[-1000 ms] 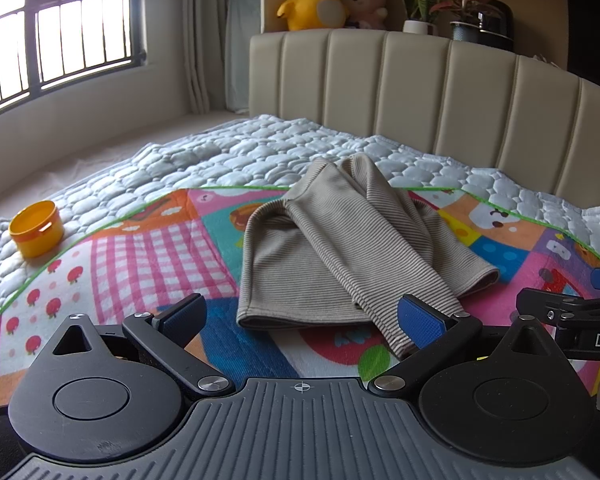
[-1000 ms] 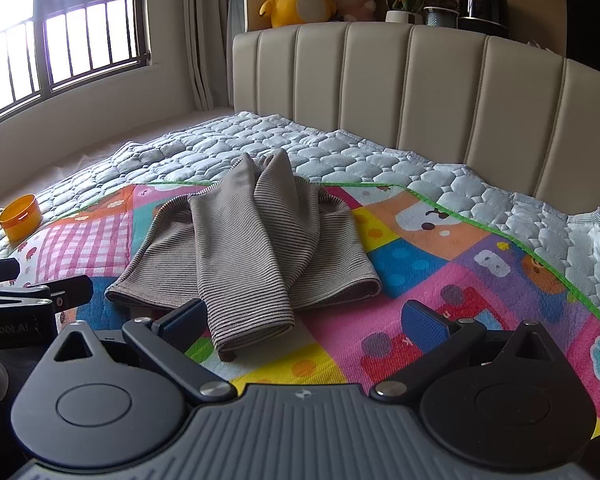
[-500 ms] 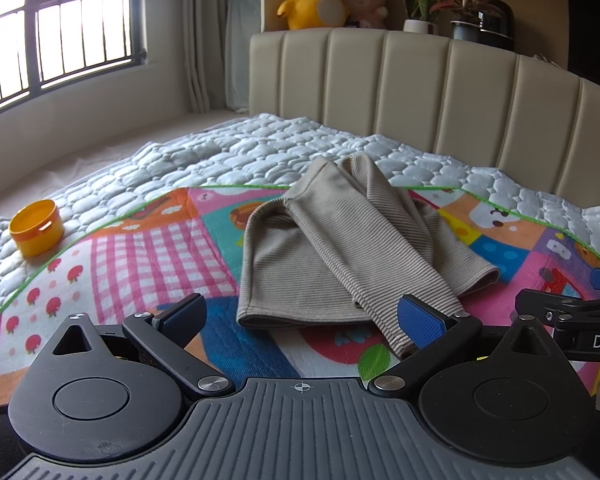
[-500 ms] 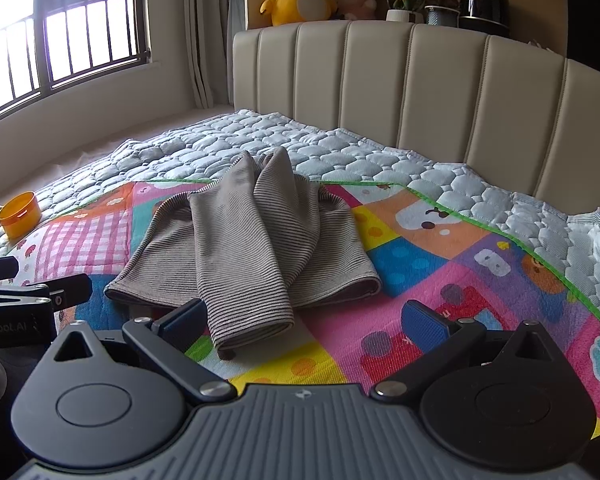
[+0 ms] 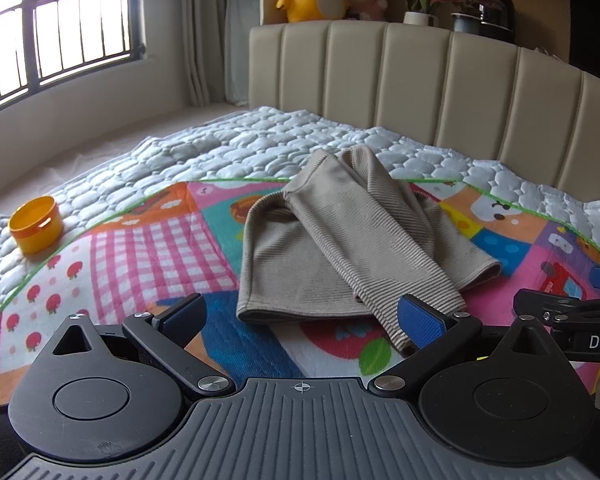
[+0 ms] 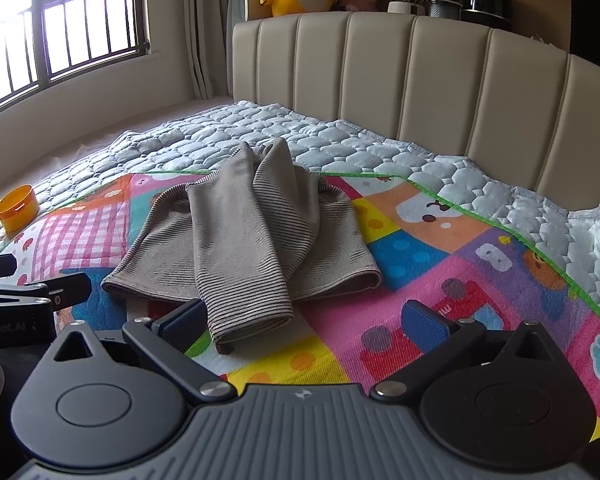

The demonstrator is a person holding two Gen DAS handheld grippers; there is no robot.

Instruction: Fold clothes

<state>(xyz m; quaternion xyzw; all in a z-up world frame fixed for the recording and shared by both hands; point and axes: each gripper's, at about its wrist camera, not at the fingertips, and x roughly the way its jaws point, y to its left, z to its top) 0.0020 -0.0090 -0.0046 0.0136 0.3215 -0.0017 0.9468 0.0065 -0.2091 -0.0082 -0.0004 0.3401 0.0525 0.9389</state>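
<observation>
— Where does the garment lie just now?

— The beige ribbed knit top (image 5: 340,248) lies on the colourful cartoon-print play mat (image 5: 148,256), which is spread over the pale quilted bedcover (image 5: 228,144). Its far end reaches off the mat onto the quilting. Both long sleeves are laid in over the body, crossing near the top, and one cuff (image 6: 252,320) sticks out past the near hem towards me.

— And your tongs?

— My left gripper (image 5: 300,314) is spread wide with nothing between its blue pads; it hovers low just short of the near hem. My right gripper (image 6: 300,320) is spread just as wide and empty, beside the left, with that cuff lying in front of its left finger.

— So which step are you at?

— I judge the sleeves are done and the lengthwise fold is not yet made. The body is a narrow strip, still at full length.

— What does the next move ask?

— I think each gripper should take one corner of the near hem, catching the loose cuff too, and carry it towards the collar. The knit looks soft, so an uneven lift could drag the sleeves askew.

— Anything in the way?

— The orange round plastic tub (image 5: 36,228) sits well apart on the left.
</observation>
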